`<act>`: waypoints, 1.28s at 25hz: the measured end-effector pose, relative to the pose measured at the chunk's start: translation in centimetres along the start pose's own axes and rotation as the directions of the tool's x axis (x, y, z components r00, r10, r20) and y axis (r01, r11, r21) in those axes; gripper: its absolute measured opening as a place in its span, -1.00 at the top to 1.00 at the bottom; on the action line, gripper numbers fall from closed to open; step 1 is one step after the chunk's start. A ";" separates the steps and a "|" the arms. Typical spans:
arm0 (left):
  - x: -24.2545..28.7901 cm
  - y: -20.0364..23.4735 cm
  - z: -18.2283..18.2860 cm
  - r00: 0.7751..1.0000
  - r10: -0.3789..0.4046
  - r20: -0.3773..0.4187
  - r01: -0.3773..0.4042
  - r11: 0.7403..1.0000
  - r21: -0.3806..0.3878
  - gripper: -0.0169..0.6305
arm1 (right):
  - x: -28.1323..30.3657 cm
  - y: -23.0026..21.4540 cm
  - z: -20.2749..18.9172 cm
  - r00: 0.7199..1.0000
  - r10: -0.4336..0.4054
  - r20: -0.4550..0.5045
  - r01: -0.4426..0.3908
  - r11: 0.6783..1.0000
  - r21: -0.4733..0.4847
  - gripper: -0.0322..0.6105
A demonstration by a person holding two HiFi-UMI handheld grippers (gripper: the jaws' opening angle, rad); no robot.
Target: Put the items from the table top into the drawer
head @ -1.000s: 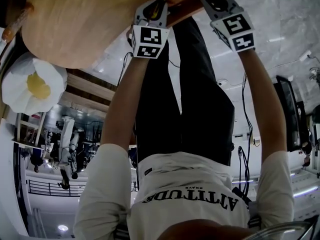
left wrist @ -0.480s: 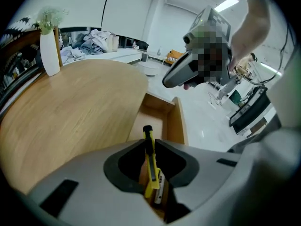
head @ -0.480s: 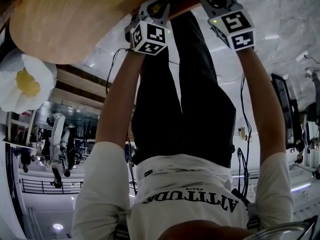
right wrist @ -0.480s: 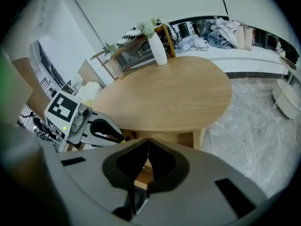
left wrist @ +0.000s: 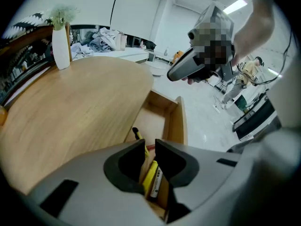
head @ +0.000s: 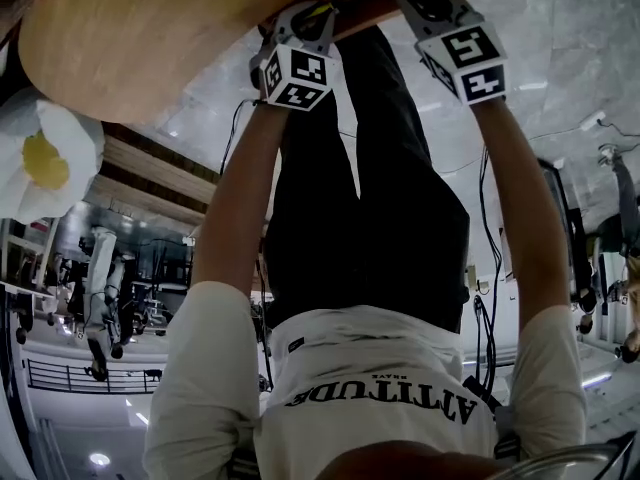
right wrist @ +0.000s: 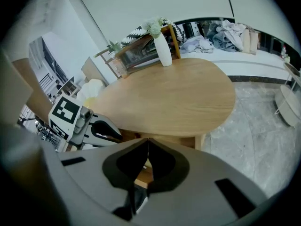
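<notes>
Wooden table top (left wrist: 80,107) carries only a white vase (left wrist: 60,46); no loose items show on it. Yellow pens (left wrist: 150,175) lie in the open drawer (left wrist: 175,121) below the table edge. The left gripper (left wrist: 150,143) hangs directly above them with its jaws apart on nothing, so a released item lands inside. The right gripper (right wrist: 147,141) is closed and empty, beside the drawer, likely ready to push it.

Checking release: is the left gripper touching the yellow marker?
Cannot tell: in its view the left gripper has parted jaws framing the yellow marker; depth unclear.
</notes>
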State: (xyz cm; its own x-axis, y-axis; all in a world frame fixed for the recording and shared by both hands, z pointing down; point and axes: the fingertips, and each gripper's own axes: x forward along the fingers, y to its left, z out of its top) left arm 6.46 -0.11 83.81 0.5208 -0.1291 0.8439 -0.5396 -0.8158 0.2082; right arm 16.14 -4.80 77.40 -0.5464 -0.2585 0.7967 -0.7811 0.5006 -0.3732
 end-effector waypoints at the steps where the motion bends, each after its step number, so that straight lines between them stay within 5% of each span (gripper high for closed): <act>1: -0.6 0.1 0.2 1.000 0.003 0.003 -0.003 1.000 -0.004 0.70 | -0.3 0.2 0.4 1.000 0.001 0.001 -0.001 1.000 -0.009 0.84; 14: -12.1 0.3 7.2 0.991 0.070 0.114 -0.056 0.992 -0.115 0.77 | -7.8 3.9 7.8 0.998 -0.019 0.052 0.023 0.996 -0.088 0.84; 19: -16.9 -0.1 10.6 0.982 0.113 0.154 -0.077 0.972 -0.221 0.79 | -12.5 4.8 9.4 0.998 -0.038 0.058 0.042 0.996 -0.077 0.84; 27: -26.1 -0.9 13.9 0.967 0.171 0.189 -0.120 0.960 -0.254 0.81 | -18.6 8.1 12.5 0.996 -0.027 0.087 0.033 0.997 -0.072 0.84; 32: -31.0 -1.5 14.9 0.949 0.215 0.231 -0.128 0.931 -0.342 0.83 | -22.3 10.1 14.5 0.991 -0.001 0.133 0.006 0.999 -0.042 0.84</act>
State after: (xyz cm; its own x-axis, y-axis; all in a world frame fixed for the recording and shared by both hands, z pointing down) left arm 0.99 -3.28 50.02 0.5305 -0.4283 0.7315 -0.7954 -0.5499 0.2548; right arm 16.11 -5.93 48.98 -0.5811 -0.3662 0.7268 -0.7712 0.5330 -0.3480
